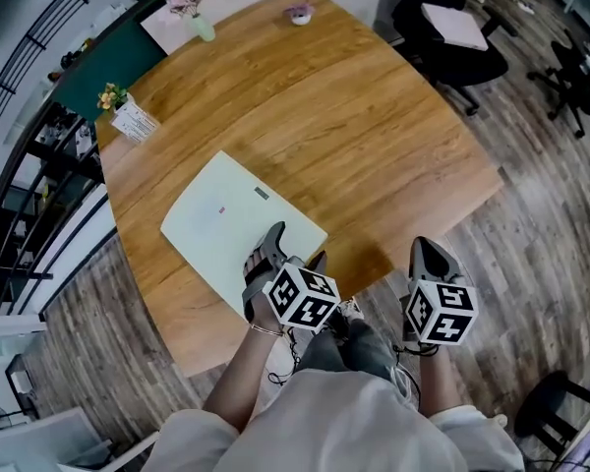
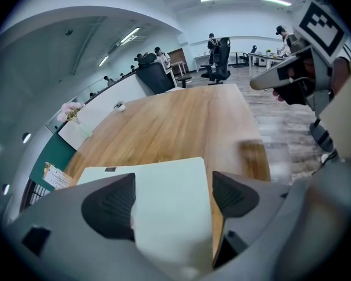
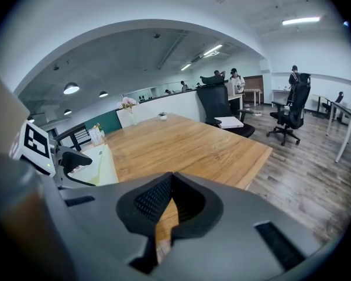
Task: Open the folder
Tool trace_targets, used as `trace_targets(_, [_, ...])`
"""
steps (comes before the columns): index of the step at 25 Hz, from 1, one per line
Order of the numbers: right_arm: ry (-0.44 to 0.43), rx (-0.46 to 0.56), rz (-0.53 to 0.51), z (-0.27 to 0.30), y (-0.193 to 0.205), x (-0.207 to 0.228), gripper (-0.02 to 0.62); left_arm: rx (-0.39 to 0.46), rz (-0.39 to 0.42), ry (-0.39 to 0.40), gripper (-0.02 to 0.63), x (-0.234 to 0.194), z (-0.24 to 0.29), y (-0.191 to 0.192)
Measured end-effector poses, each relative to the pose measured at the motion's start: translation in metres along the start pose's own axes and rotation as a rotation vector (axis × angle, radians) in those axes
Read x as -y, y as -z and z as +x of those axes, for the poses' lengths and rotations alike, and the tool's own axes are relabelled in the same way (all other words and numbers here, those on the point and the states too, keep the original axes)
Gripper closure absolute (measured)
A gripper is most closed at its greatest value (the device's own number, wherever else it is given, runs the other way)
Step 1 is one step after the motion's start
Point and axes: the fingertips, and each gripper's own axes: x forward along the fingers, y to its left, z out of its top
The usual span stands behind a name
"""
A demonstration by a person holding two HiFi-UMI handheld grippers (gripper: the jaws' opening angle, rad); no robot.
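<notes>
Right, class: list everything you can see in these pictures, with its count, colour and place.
table: one, brown wood, centre
folder: one, pale green, closed, by table's near edge
flower vase: one, pink blooms, far left corner
flower box: one, yellow blooms, left edge
small item: one, purplish, far end
office chairs: two, black, beyond table
left tongs: one, grey, open, over folder's near edge
right tongs: one, grey, shut, empty

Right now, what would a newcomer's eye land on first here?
The pale green folder lies closed on the wooden table, near its front edge. The left gripper hangs over the folder's near corner with its jaws wide apart, while the right gripper, jaws together, is just off the table's edge above the floor.
</notes>
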Motion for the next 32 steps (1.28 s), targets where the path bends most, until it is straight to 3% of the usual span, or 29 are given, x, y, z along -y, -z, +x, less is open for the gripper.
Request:
trace_targets(6, [0.019, 0.0, 0.011, -0.002, -0.001, 0.008, 0.594, 0.014, 0.007, -0.024, 0.225, -0.005, 0.003, -0.004])
trace_targets(19, [0.01, 0.009, 0.003, -0.006, -0.006, 0.004, 0.594, 0.01, -0.063, 0.02, 0.291, 0.0, 0.002, -0.004])
trace_targets(32, [-0.034, 0.031, -0.064, -0.013, -0.025, -0.015, 0.594, 0.083, -0.172, 0.064, 0.417, -0.003, -0.031, -0.015])
